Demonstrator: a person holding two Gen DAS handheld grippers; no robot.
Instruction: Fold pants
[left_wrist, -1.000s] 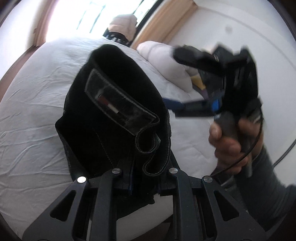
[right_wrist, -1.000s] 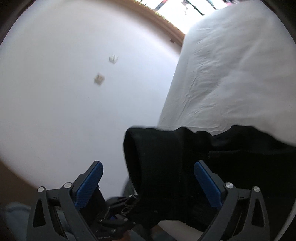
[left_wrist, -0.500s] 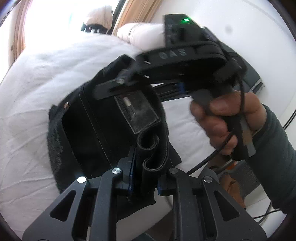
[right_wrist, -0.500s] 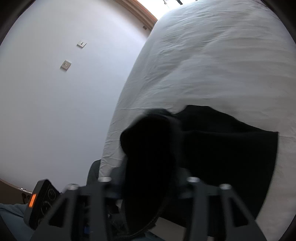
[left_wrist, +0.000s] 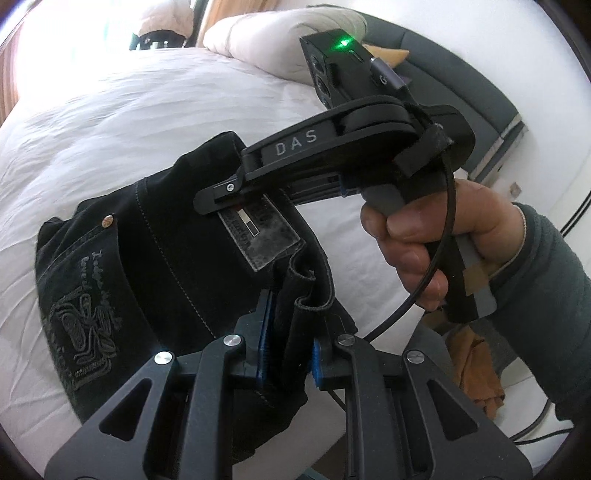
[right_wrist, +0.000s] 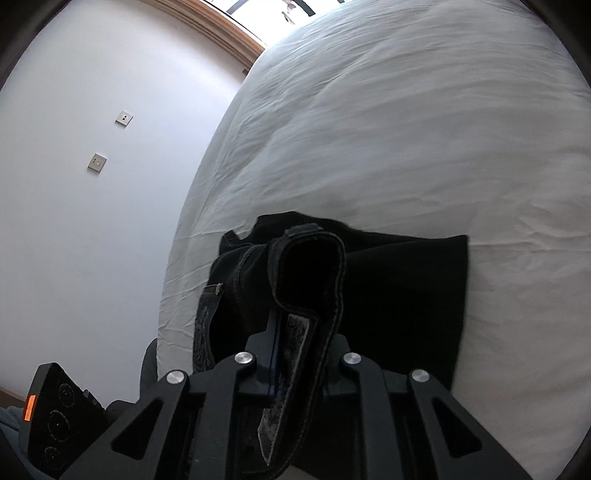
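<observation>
Black pants (left_wrist: 147, 258) lie bunched on the white bed (left_wrist: 110, 122), with a grey leather label (left_wrist: 258, 236) on the waistband. My left gripper (left_wrist: 290, 343) is shut on a folded bit of the waistband. My right gripper (left_wrist: 221, 192), held by a hand (left_wrist: 417, 240), reaches in over the label from the right. In the right wrist view, the right gripper (right_wrist: 301, 354) has its jaws closing, with the waistband loop (right_wrist: 306, 258) pinched between the pads. The rest of the pants (right_wrist: 406, 288) spreads flat on the bed (right_wrist: 406, 129) beyond.
A white pillow (left_wrist: 280, 37) and a dark headboard (left_wrist: 480, 85) stand at the bed's far end. A white wall with two sockets (right_wrist: 96, 162) runs along the bed's left side. Brown cloth (left_wrist: 476, 369) and cables lie on the floor at right.
The right gripper's wide-open jaws have closed onto the waistband. Both grippers have sunk toward the bed with the pants, and the right gripper has come close in front of the left one.
</observation>
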